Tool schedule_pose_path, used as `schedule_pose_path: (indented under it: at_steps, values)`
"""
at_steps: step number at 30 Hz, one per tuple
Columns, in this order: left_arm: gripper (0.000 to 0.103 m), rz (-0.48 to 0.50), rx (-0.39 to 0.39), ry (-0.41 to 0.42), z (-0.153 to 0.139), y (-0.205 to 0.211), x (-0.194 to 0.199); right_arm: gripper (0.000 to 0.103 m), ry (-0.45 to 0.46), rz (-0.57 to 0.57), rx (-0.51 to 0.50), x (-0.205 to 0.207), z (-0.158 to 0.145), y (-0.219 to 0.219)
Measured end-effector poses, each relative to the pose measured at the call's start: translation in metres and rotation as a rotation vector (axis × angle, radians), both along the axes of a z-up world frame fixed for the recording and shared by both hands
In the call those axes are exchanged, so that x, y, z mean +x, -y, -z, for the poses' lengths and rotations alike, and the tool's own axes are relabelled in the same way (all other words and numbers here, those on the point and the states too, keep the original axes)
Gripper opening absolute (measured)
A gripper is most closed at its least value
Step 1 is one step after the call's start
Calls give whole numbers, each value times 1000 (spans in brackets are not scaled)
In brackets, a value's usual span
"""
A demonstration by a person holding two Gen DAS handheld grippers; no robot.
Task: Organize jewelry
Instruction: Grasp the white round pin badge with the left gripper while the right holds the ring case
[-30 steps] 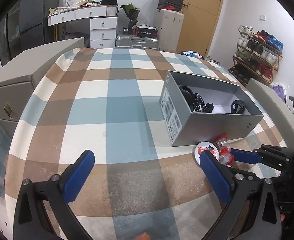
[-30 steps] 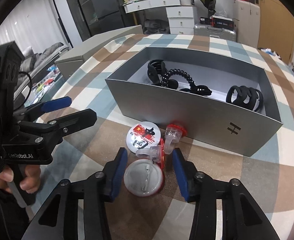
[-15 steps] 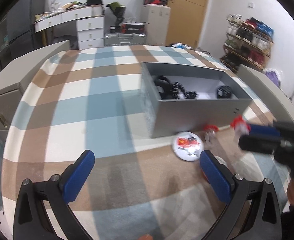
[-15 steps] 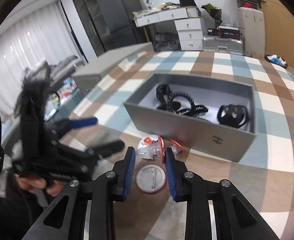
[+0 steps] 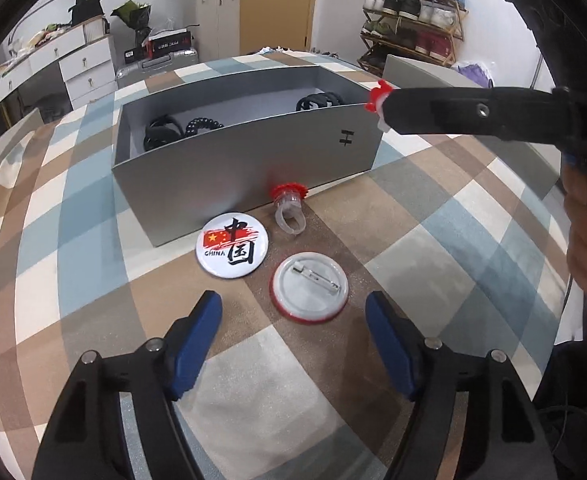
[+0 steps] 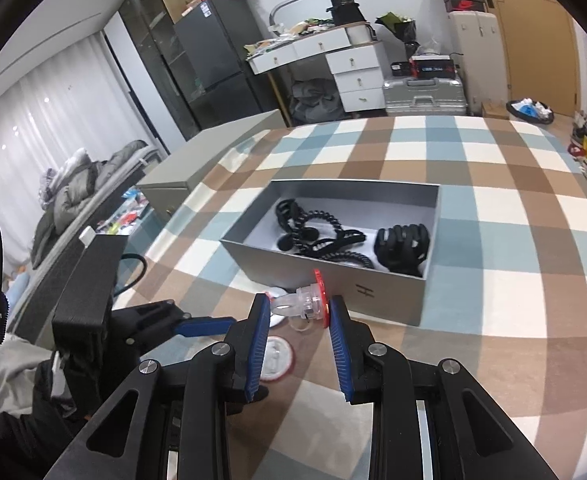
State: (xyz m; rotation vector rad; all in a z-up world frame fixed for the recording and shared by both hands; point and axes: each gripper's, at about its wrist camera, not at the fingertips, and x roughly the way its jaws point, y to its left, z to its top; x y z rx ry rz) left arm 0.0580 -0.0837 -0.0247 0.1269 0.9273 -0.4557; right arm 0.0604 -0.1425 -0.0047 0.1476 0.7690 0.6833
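Both views are bright and evenly lit by soft indoor light. In the right wrist view, white curtains (image 6: 49,128) on the left glow with daylight and are nearly washed out. Shadows on the checked tabletop (image 5: 473,216) are faint and short: a soft one lies under the grey box (image 5: 253,168), another beside the face-down badge (image 5: 309,286). The printed badge (image 5: 232,246) carries a slight sheen. Focus is sharp at the centre. Fisheye distortion bends the tabletop's checks into curves, and black vignetting fills the corners. The box edge (image 6: 333,252) in the right wrist view looks slightly smeared.
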Motion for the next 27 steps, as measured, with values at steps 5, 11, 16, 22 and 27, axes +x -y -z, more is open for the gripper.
schedule_pose_path:
  at_steps: [5, 11, 16, 22, 27]
  values:
    - [55, 8, 58, 37, 0, 11, -1, 29, -13, 9, -3, 4, 3, 2]
    - [36, 43, 37, 47, -1, 17, -6, 29, -4, 12, 8, 3, 2, 6]
    - [36, 38, 23, 56, -5, 16, -7, 29, -5, 20, 19, 4, 2, 12]
    - [36, 7, -24, 90, -17, 9, -7, 29, 6, 28, 34, 4, -1, 15]
    - [36, -46, -100, 156, -33, -6, -8, 29, 19, 47, 70, 4, -5, 21]
